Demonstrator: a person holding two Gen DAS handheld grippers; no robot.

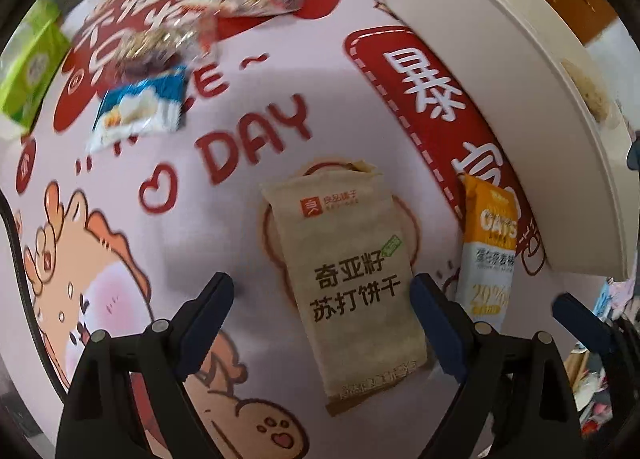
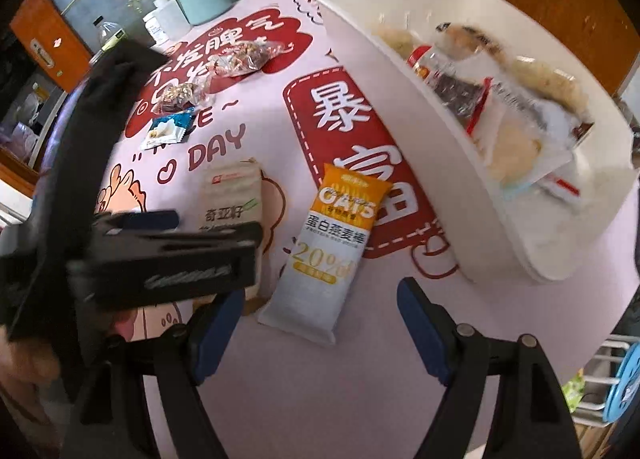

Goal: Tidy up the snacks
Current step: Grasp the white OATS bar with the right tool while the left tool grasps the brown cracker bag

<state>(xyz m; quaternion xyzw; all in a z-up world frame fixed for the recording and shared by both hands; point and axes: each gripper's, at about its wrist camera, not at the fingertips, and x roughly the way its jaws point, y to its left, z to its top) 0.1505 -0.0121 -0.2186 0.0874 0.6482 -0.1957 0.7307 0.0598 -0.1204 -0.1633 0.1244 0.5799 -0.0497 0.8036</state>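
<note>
Covering the tabletop (image 1: 248,131) is a pink cartoon-printed cloth; a white bin (image 2: 404,107) at the right already holds several snack packets. Left tongs (image 1: 324,295) hang spread wide astride a beige soda cracker pack (image 1: 344,259), pads apart from it. Right tongs (image 2: 320,307) stand wide over an orange oat bar (image 2: 332,235), apparently untouched. Farther off lie nut packets (image 2: 236,59), blurred.

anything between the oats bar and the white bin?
No object. In the right wrist view only printed tablecloth shows between the oats bar and the white bin.
</note>
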